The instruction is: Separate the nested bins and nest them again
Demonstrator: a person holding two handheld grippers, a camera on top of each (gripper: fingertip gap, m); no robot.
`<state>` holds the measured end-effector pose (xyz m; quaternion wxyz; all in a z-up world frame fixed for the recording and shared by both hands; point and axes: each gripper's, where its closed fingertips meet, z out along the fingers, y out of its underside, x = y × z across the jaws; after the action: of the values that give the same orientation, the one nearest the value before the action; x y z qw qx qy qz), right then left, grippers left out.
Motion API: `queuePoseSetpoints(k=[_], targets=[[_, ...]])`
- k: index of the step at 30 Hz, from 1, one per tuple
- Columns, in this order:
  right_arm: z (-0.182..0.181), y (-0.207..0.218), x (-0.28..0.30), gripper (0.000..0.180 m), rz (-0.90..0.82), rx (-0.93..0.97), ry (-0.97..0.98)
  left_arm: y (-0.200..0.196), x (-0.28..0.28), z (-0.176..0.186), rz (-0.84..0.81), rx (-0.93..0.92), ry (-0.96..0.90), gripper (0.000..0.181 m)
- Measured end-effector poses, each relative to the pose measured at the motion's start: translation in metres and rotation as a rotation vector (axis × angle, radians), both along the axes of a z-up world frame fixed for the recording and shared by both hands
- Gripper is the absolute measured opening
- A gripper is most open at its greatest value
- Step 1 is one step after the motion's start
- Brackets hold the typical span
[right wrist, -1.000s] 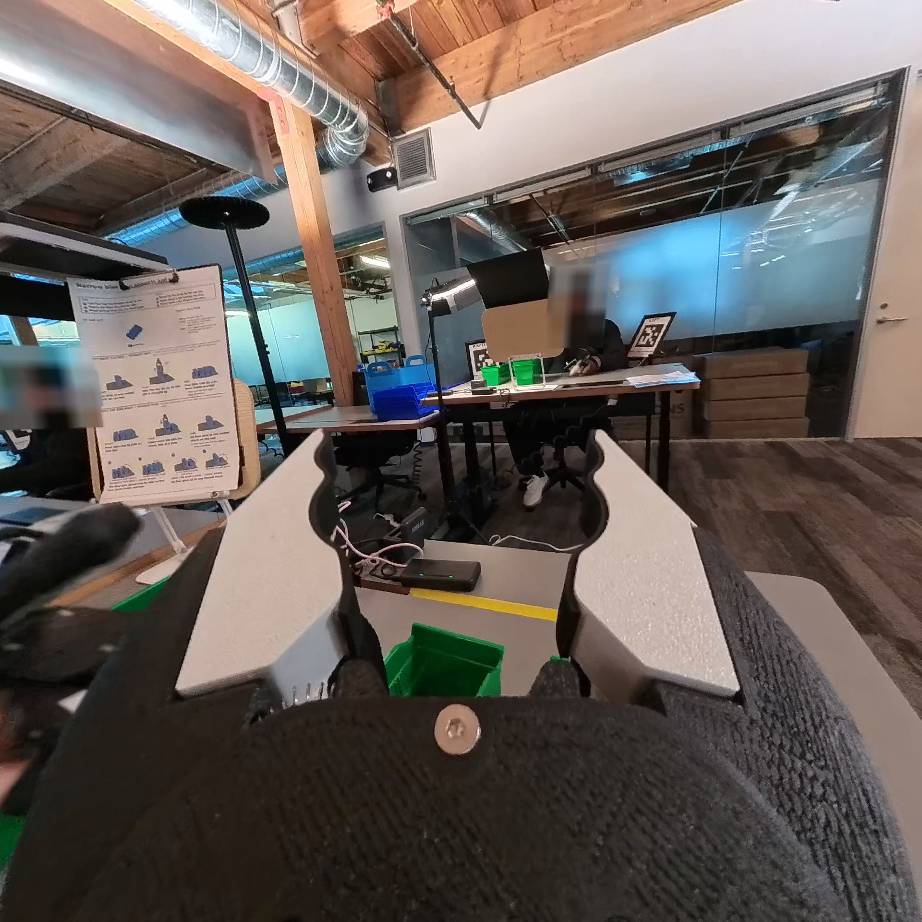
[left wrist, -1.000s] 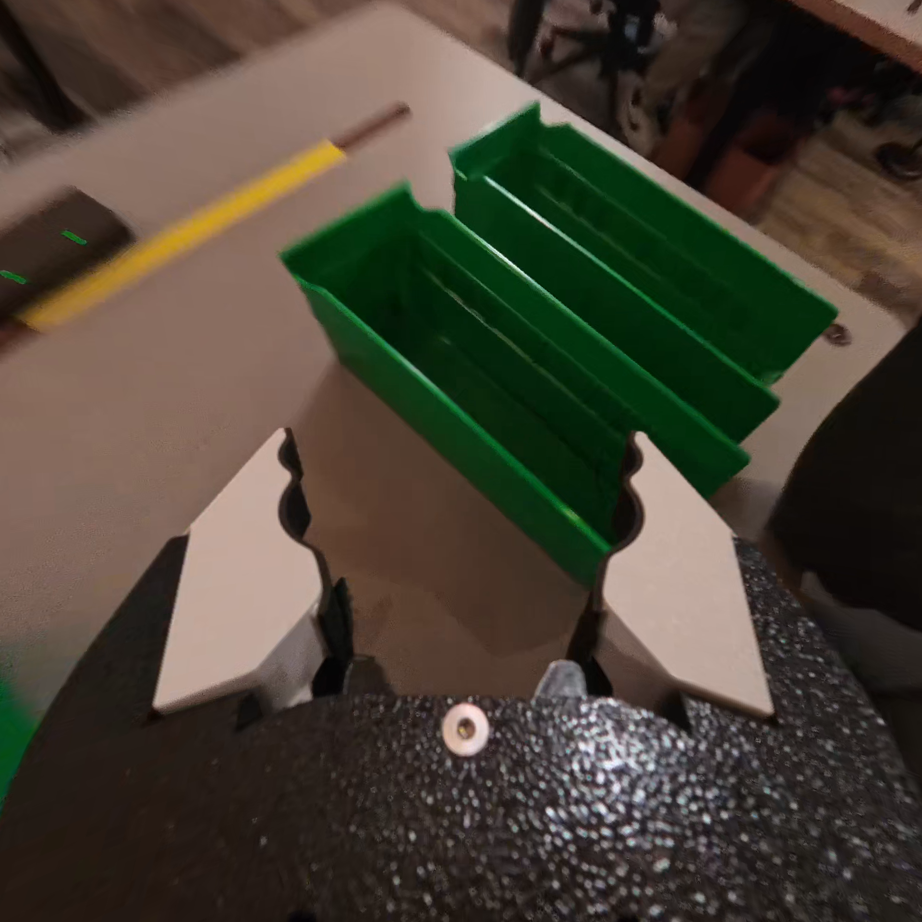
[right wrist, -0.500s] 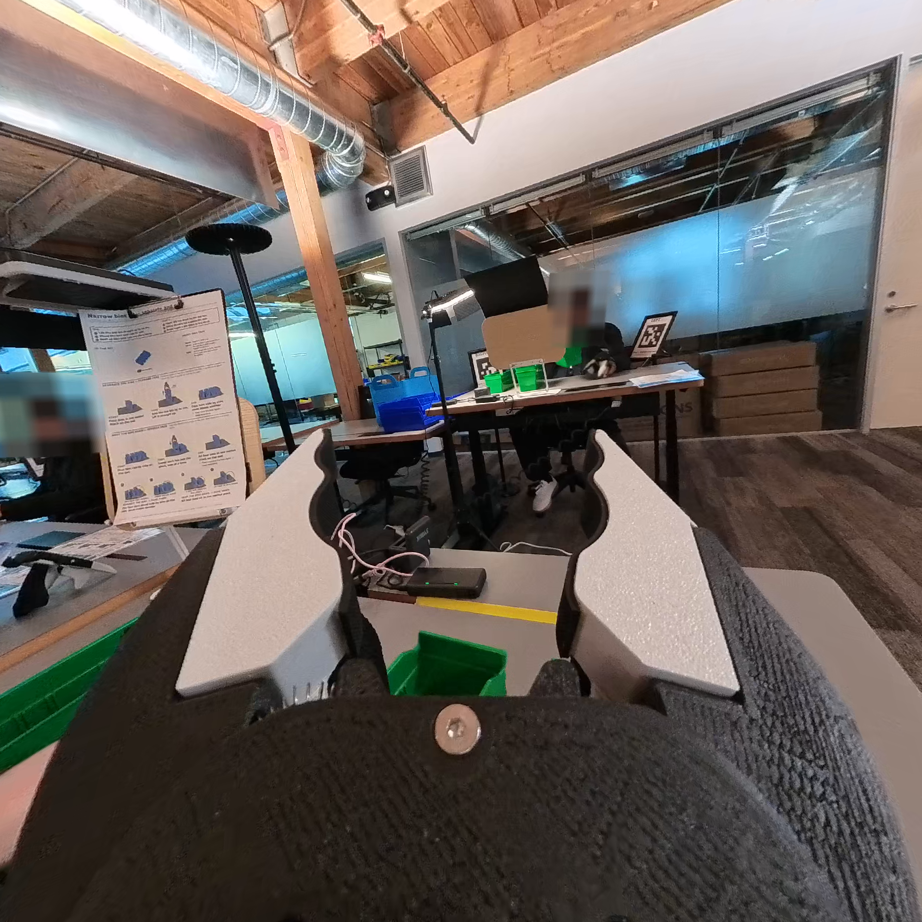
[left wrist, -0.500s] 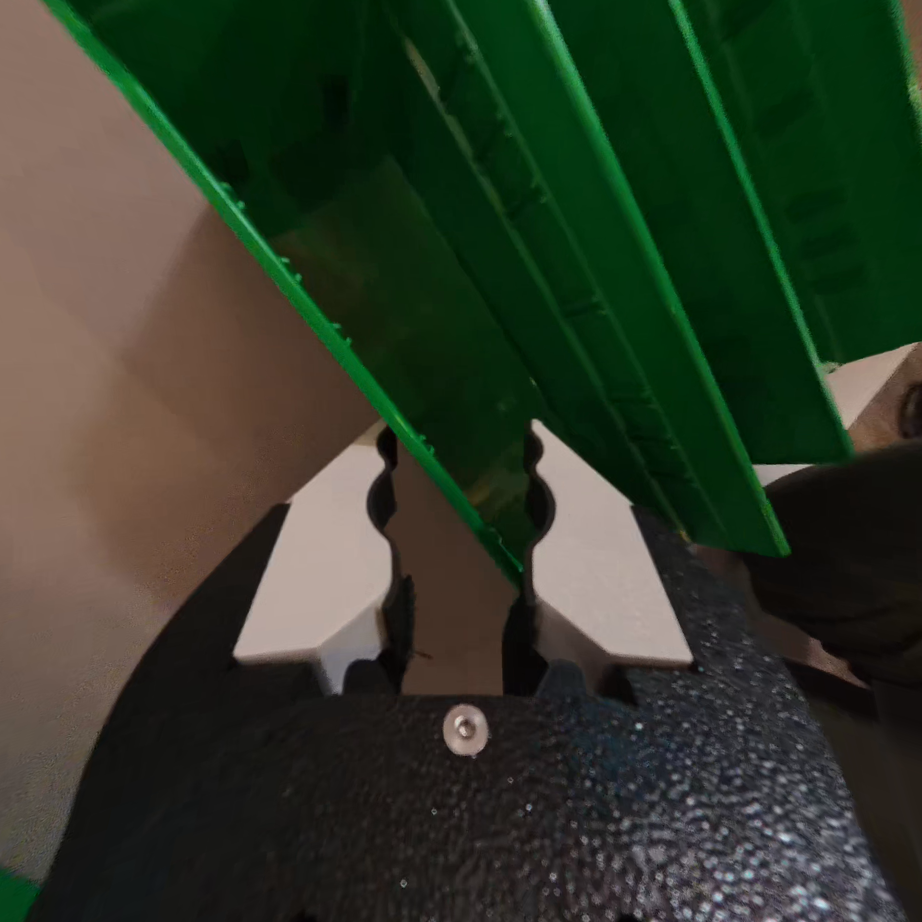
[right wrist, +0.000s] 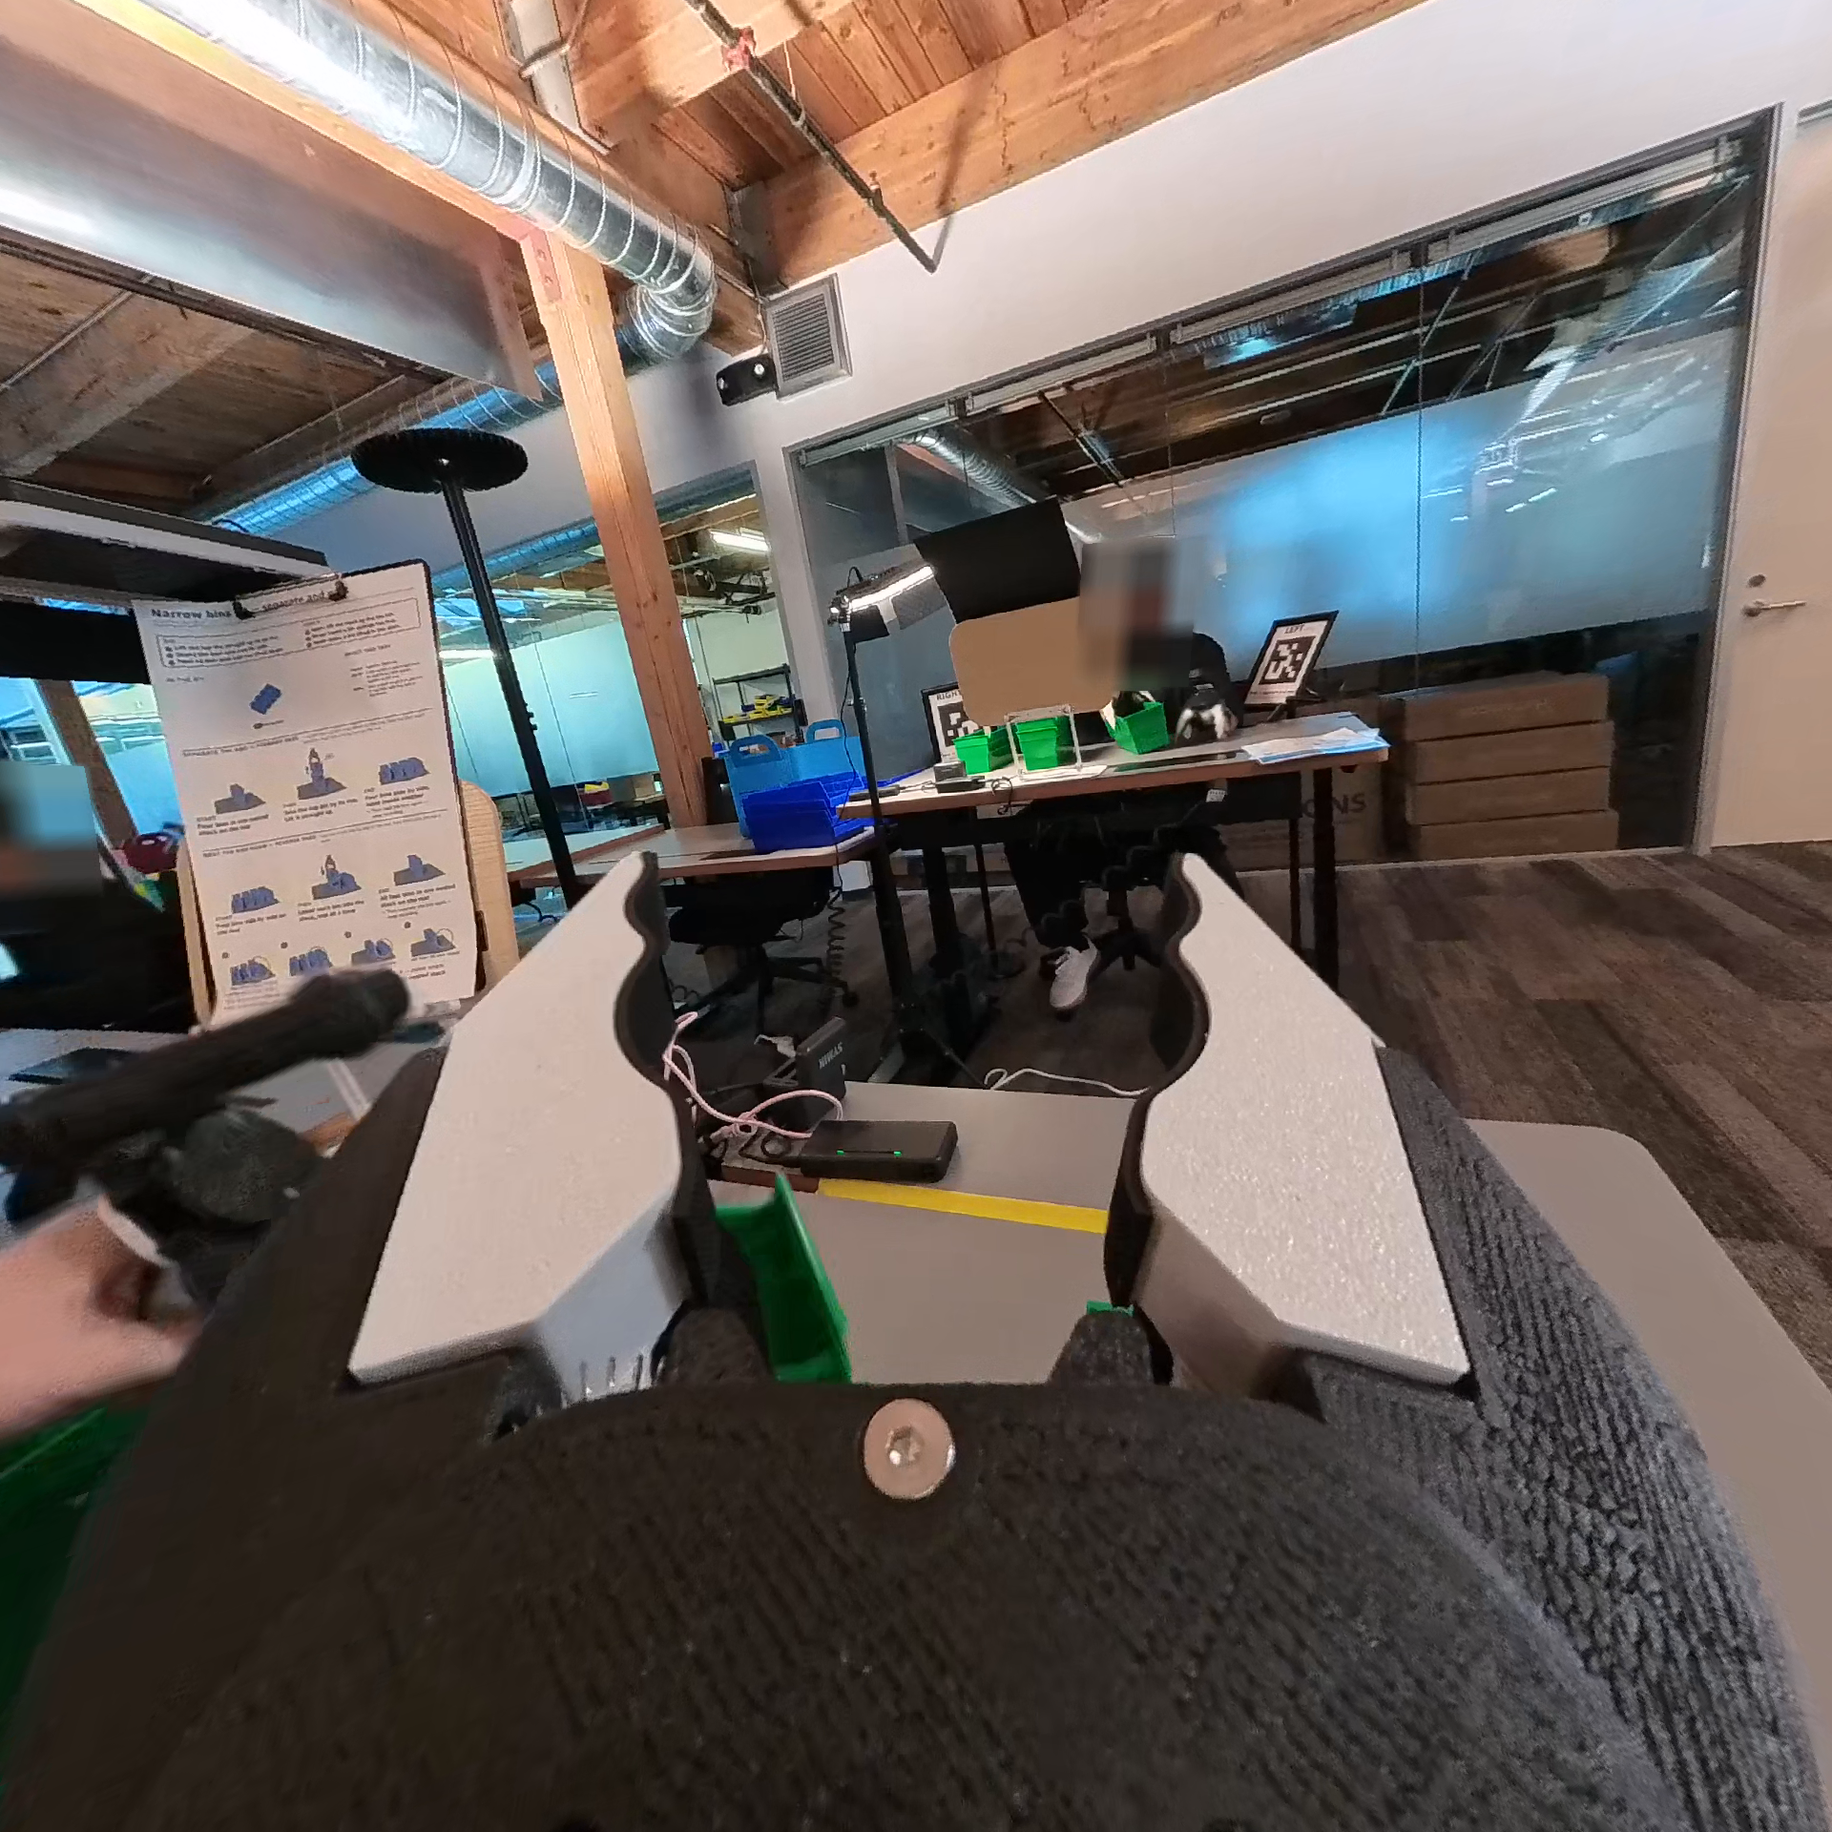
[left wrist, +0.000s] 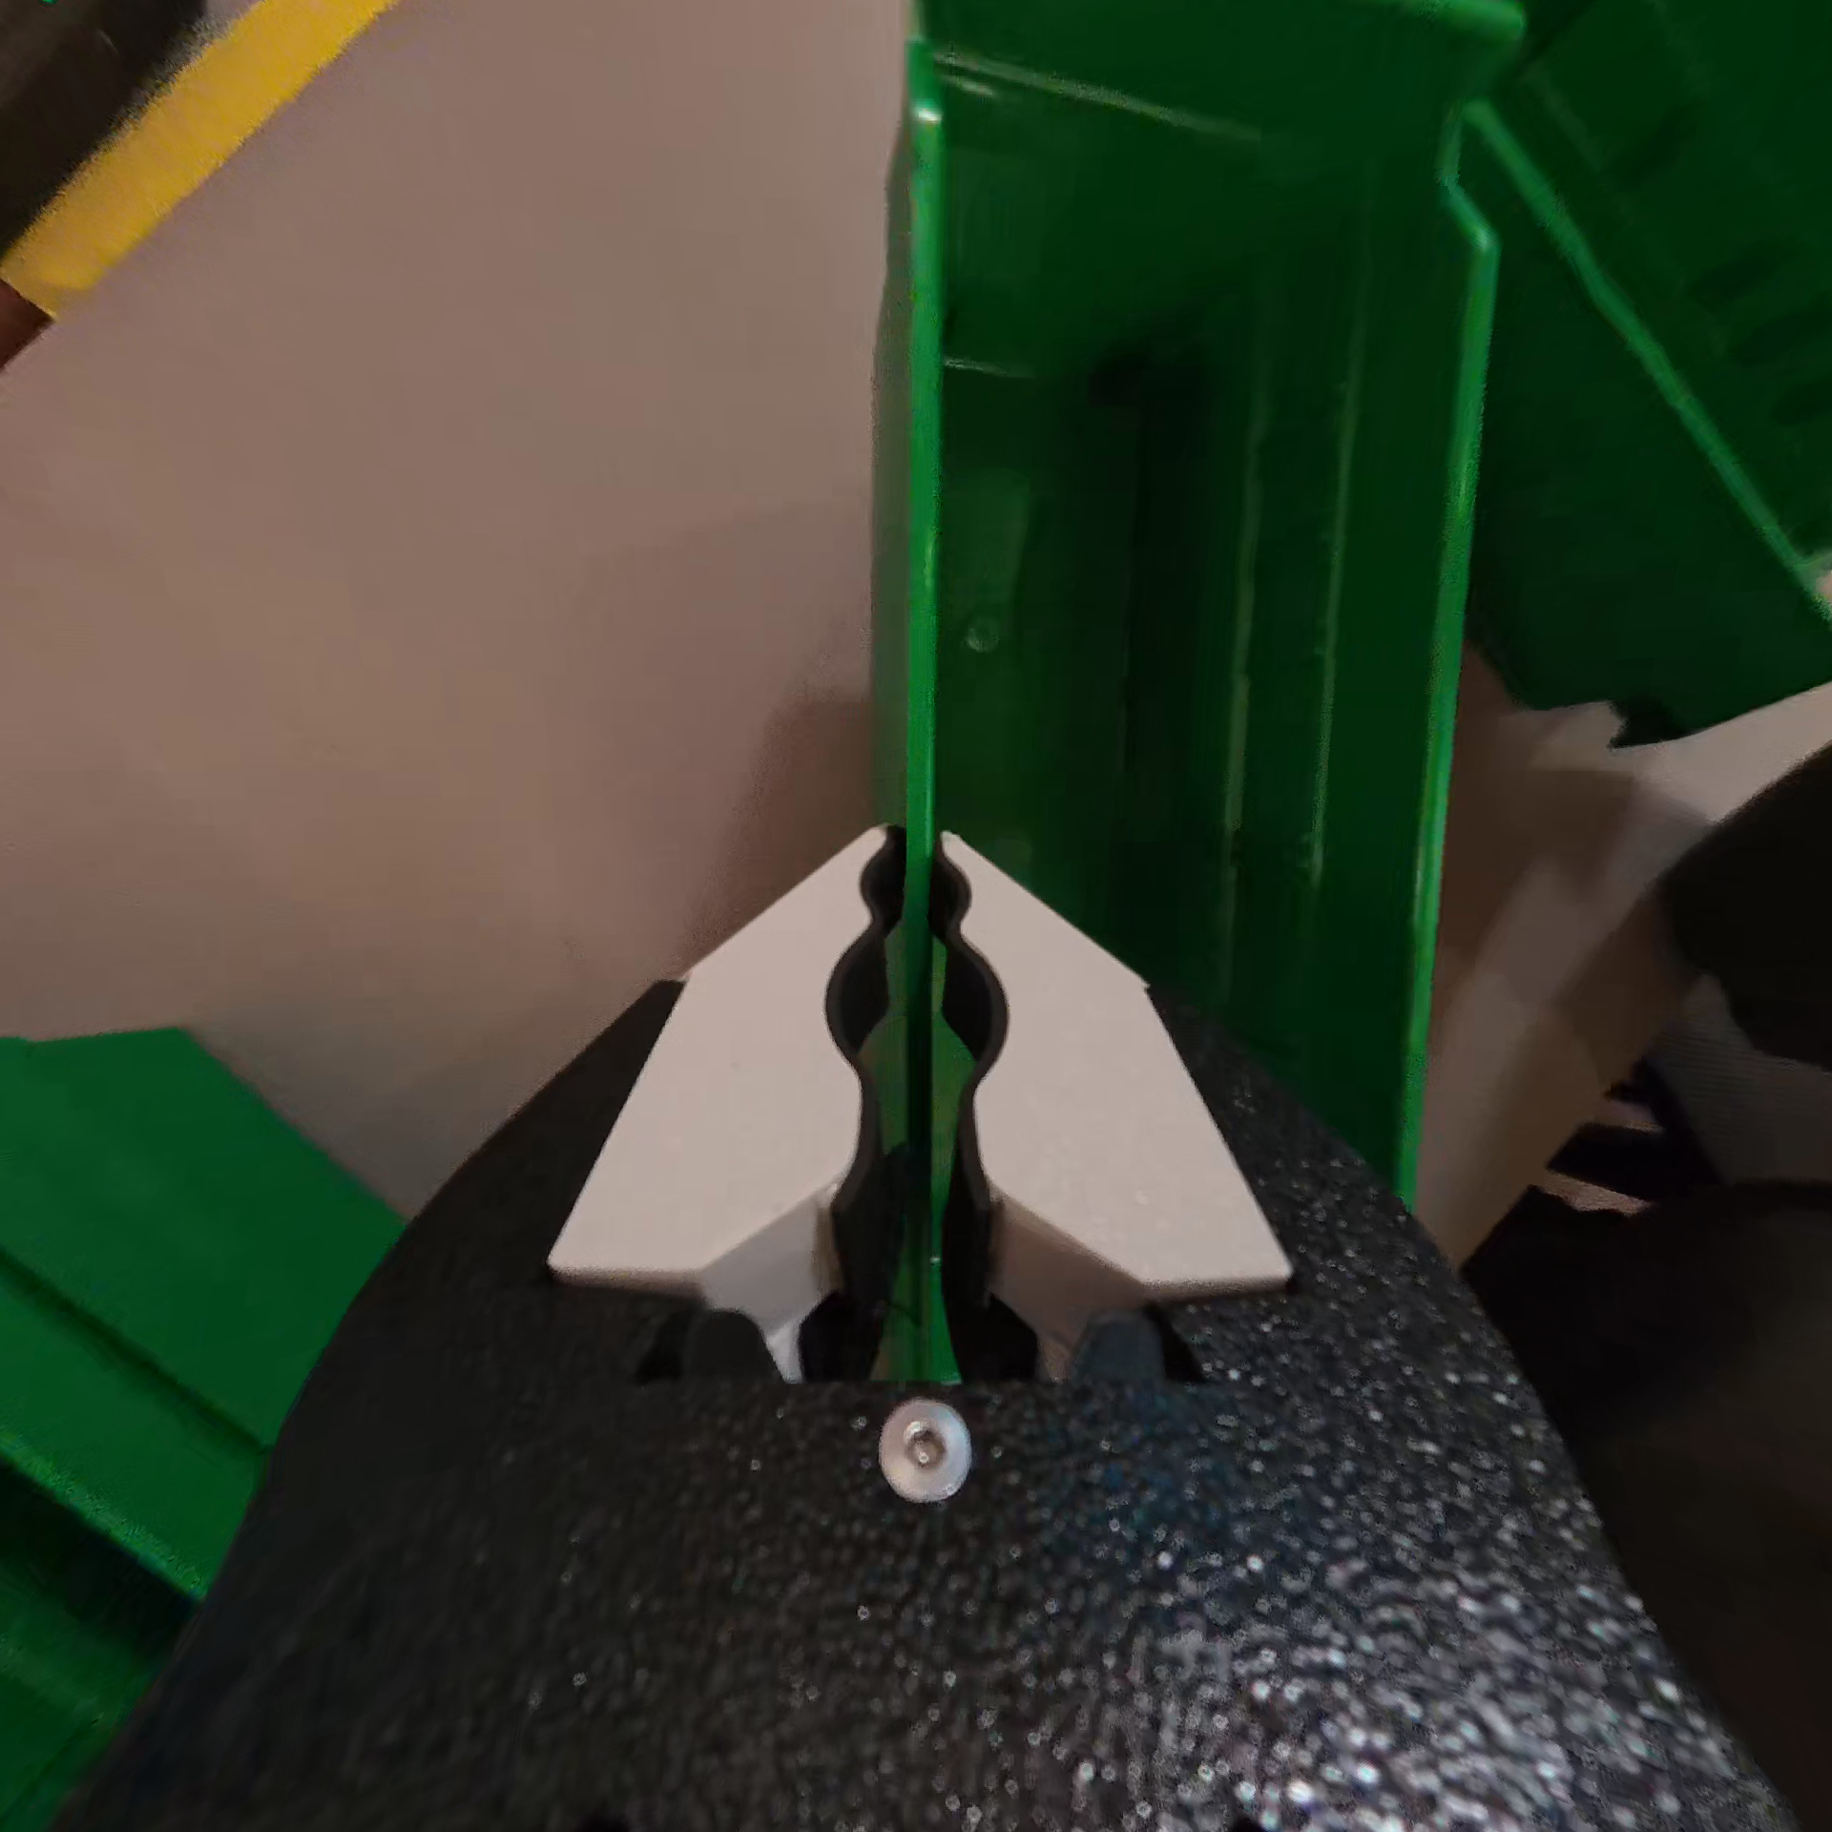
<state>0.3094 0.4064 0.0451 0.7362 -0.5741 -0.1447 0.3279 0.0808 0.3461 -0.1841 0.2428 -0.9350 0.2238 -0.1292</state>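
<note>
My left gripper [left wrist: 917, 862] pinches the near green bin's [left wrist: 1190, 595] wall; my right gripper [right wrist: 912, 912] hangs open, empty. Next, I judge, I lift it into the neighbouring bin [left wrist: 1685, 347] at upper right.

Long narrow green bin [left wrist: 1170, 555], side wall clamped between jaws, beside second green bin [left wrist: 1675, 327].

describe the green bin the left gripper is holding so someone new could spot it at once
On the beige table, green bins sit close together. The one meant is the narrow green bin straight ahead of the left gripper. Unlike the second green bin beside it, its thin side wall is pinched between the gripper's fingers.
</note>
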Motion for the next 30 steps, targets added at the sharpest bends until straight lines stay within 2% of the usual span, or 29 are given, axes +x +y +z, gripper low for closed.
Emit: queuePoseSetpoints(k=[4,7,13,22,27,30], targets=[[-0.002,0.002,0.000,0.098,-0.007,-0.005,-0.008,-0.011,-0.024,0.052,0.025,0.051,-0.140,0.002],[-0.002,0.003,0.000,0.099,-0.009,-0.009,-0.009,-0.025,-0.061,0.088,0.073,0.089,-0.157,0.003],[-0.005,0.007,-0.001,0.098,-0.009,-0.020,-0.010,-0.062,-0.157,0.125,0.276,0.052,-0.179,0.003],[-0.007,0.008,-0.008,0.098,0.003,-0.027,-0.020,-0.111,-0.271,0.111,0.659,0.053,-0.195,0.002],[-0.013,0.011,-0.018,0.098,0.025,-0.043,-0.045,-0.120,-0.288,0.094,0.750,0.048,-0.115,0.002],[-0.015,0.011,-0.022,0.098,0.030,-0.047,-0.058,-0.111,-0.278,0.089,0.752,0.077,-0.151,0.002]])
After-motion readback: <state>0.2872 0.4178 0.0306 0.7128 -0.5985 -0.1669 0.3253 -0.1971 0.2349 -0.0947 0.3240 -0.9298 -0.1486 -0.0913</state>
